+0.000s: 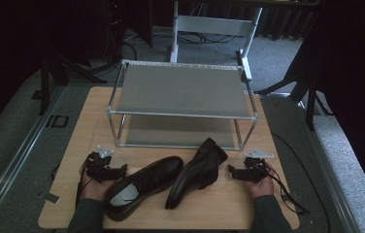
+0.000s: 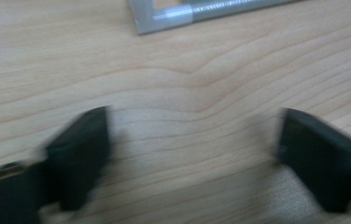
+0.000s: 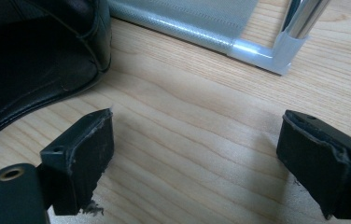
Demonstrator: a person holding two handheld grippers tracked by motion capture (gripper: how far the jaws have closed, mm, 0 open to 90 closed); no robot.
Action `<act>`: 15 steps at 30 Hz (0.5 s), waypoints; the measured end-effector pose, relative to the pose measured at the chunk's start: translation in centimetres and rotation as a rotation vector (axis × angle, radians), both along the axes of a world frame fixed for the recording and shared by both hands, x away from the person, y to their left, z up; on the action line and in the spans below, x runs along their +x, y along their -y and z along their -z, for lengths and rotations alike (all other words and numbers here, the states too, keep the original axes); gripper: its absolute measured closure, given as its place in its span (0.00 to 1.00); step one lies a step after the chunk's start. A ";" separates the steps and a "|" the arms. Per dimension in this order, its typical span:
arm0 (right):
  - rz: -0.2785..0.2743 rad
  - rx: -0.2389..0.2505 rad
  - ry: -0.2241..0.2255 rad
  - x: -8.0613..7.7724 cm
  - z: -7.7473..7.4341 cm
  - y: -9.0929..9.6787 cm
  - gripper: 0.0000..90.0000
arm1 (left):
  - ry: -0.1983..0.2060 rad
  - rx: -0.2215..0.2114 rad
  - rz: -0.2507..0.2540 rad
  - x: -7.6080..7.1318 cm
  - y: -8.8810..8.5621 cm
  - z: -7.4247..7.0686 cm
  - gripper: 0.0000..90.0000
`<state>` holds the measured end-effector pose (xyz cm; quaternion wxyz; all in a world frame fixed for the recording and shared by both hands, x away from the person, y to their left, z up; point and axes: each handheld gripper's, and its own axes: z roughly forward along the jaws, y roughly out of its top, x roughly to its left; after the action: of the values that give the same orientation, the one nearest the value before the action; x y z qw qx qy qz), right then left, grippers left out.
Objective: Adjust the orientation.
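Free room and obstructions, desk (image 1: 229, 206).

Left tool (image 1: 104, 170): jaws apart, bare wood between them; the upright shoe (image 1: 144, 187) lies just beside it toward the desk's middle.

Right tool (image 1: 248, 171): jaws apart, nothing between; the tipped shoe (image 1: 197, 171) lies near its inner side.

Between the shoes: a narrow wedge of bare desk, widening toward the near edge.

Rear: two-tier rack (image 1: 183, 90), both shelves bare; corner posts bound the lower opening, and the tipped shoe's end partly blocks its front.
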<state>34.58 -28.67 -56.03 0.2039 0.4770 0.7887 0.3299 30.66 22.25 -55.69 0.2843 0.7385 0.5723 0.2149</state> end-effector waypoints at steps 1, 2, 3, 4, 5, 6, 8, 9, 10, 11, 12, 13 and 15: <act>0.000 0.000 0.000 0.0 0.0 0.0 0.12 | -0.001 0.001 0.002 -0.1 -0.1 -0.1 0.26; 0.000 0.000 0.000 0.0 0.0 0.0 0.12 | 0.002 -0.009 0.007 -0.1 -0.3 -0.2 0.31; 0.000 0.000 0.000 0.0 0.0 0.0 0.12 | 0.003 -0.025 0.010 -0.2 -0.4 -0.2 0.36; 0.000 0.000 0.000 0.0 0.0 0.0 0.12 | 0.005 -0.035 0.012 -0.3 -0.6 -0.3 0.40; 0.000 0.000 0.000 0.0 0.0 0.0 0.12 | 0.010 -0.040 0.020 -0.4 -0.7 -0.4 0.41; 0.000 0.000 0.000 0.0 0.0 0.0 0.12 | 0.020 -0.048 0.026 -0.5 -0.8 -0.6 0.43; 0.000 0.000 0.000 0.0 0.0 0.0 0.12 | 0.033 -0.077 0.053 -1.0 -1.0 -1.0 0.44; 0.000 0.000 0.000 0.0 0.0 0.0 0.12 | 0.033 -0.077 0.053 -1.0 -1.0 -1.0 0.44; 0.000 0.000 0.000 0.0 0.0 0.0 0.12 | 0.036 -0.081 0.060 -1.1 -1.0 -1.1 0.45; 0.000 0.000 0.000 0.0 0.0 0.0 0.12 | 0.041 -0.081 0.066 -1.2 -1.0 -1.3 0.46; 0.000 0.000 0.000 0.0 0.0 0.0 0.12 | 0.041 -0.086 0.072 -1.4 -1.0 -1.5 0.46; 0.000 0.000 0.000 0.0 0.0 0.0 0.12 | 0.048 -0.097 0.091 -1.7 -1.1 -1.9 0.48; 0.000 0.000 0.000 0.0 0.0 0.0 0.12 | 0.052 -0.095 0.101 -1.9 -1.1 -2.1 0.48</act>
<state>34.58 -28.67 -56.03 0.2038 0.4771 0.7887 0.3299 28.77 23.31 -53.59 0.3441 0.7464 0.5363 0.1921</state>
